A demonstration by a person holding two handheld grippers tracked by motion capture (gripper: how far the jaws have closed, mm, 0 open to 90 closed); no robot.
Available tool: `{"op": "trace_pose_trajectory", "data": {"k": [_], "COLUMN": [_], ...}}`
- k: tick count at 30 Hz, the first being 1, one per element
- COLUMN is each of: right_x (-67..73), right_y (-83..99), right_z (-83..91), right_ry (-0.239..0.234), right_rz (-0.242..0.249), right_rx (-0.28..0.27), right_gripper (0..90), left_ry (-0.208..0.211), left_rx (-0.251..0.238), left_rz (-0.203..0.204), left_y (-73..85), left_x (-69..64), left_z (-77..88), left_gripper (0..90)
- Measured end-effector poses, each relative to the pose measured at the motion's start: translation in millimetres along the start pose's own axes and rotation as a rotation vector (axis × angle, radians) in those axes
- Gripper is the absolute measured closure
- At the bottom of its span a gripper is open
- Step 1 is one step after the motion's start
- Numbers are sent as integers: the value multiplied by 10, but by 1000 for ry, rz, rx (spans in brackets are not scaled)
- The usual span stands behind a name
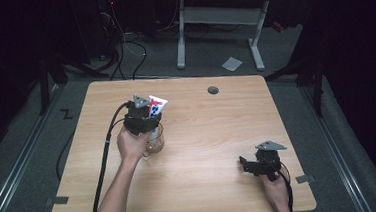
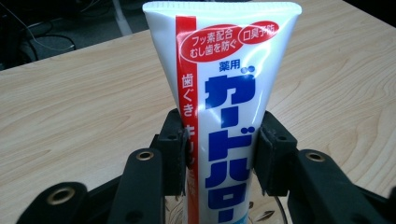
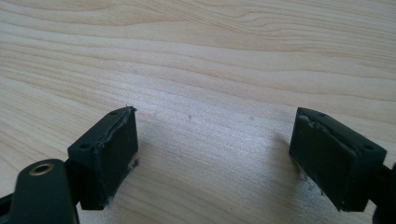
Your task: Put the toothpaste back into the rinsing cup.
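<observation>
The left gripper, a black two-jaw tool with a grey three-cornered plate on top, is clenched on a white plastic toothpaste tube with a red side stripe and blue lettering. In the left gripper view both black pads press against the tube's sides about halfway along its body, and its flat crimped end points away from the camera. Seen from the high view, the tube stands tilted, its lower part going down into a clear glass jar that sits on the light wooden table, left of the table's middle. The person's left hand wraps the gripper's body just beside the jar, nearer the table's front edge. The right gripper, of the same black build, sits well apart from the jar, near the table's front right corner, held by the right hand. In the right gripper view its jaws stand wide apart over bare wood grain, grasping nothing.
</observation>
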State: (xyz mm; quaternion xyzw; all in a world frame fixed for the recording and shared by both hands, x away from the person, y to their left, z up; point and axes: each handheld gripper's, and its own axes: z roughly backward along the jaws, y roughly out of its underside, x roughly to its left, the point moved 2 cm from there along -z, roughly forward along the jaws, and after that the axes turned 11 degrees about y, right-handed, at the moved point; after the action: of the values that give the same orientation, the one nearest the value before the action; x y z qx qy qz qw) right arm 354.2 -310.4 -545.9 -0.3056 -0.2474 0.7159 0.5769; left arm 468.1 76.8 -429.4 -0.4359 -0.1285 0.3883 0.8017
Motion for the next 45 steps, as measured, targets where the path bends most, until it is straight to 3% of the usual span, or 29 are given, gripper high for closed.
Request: {"op": "trace_pose_trajectory", "data": {"k": [24,45], "right_x": [0,-1], "right_y": [0,0], "right_z": [0,0], "right_ry": [0,0], "right_rz": [0,1], "right_rx": [0,0], "right_gripper": [151,151], "left_ry": [-11,-7], "left_rx": [43,72], "left_rz": [-12,5], "left_y": [120,227], "left_x": [0,13], "left_z": [12,-13], "left_gripper": [598,590]}}
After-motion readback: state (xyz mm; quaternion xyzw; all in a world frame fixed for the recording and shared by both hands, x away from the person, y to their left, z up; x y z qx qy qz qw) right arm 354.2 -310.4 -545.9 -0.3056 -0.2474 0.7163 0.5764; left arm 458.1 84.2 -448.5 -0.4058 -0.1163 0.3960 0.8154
